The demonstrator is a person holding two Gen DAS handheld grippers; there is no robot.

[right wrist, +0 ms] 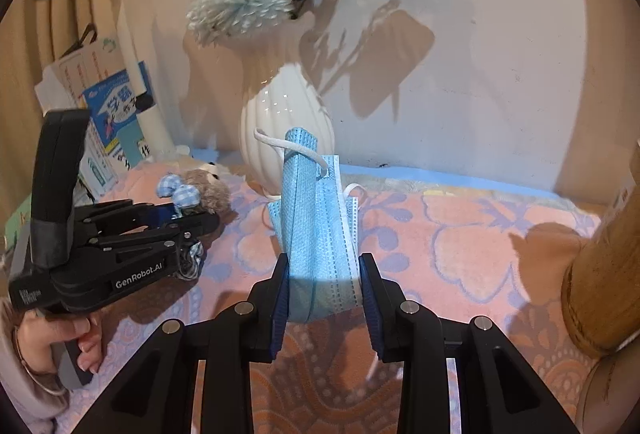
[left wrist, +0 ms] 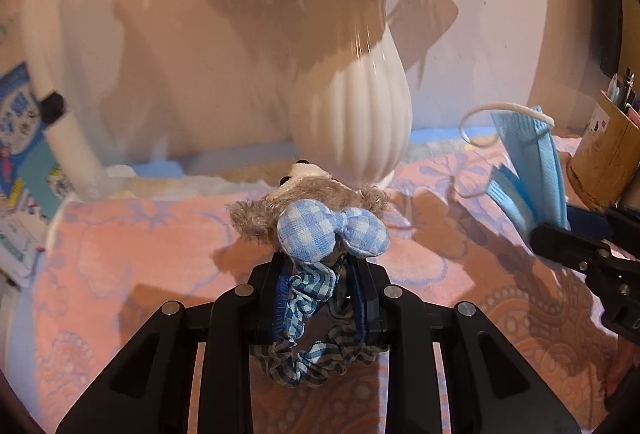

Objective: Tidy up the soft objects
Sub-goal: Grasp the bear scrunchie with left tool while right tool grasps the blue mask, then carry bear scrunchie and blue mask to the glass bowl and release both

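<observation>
My left gripper [left wrist: 320, 270] is shut on a blue-checked scrunchie [left wrist: 308, 318] that carries a plush bear head [left wrist: 308, 194] with a gingham bow [left wrist: 332, 234], held over the pink patterned cloth [left wrist: 140, 258]. My right gripper [right wrist: 322, 274] is shut on a folded blue face mask [right wrist: 316, 234] that stands up between its pads, ear loop [right wrist: 280, 144] on top. The mask also shows in the left wrist view [left wrist: 532, 170], held by the right gripper [left wrist: 560, 238]. The left gripper [right wrist: 192, 224] with the bear [right wrist: 204, 188] shows at the left of the right wrist view.
A white ribbed vase [left wrist: 360, 118] with blue and white flowers [right wrist: 244, 2] stands at the back by the wall. A wooden pen holder [left wrist: 604, 162] stands at the right; it also shows in the right wrist view [right wrist: 604, 274]. Booklets [right wrist: 116, 118] and a white pole [left wrist: 60, 138] are at the left.
</observation>
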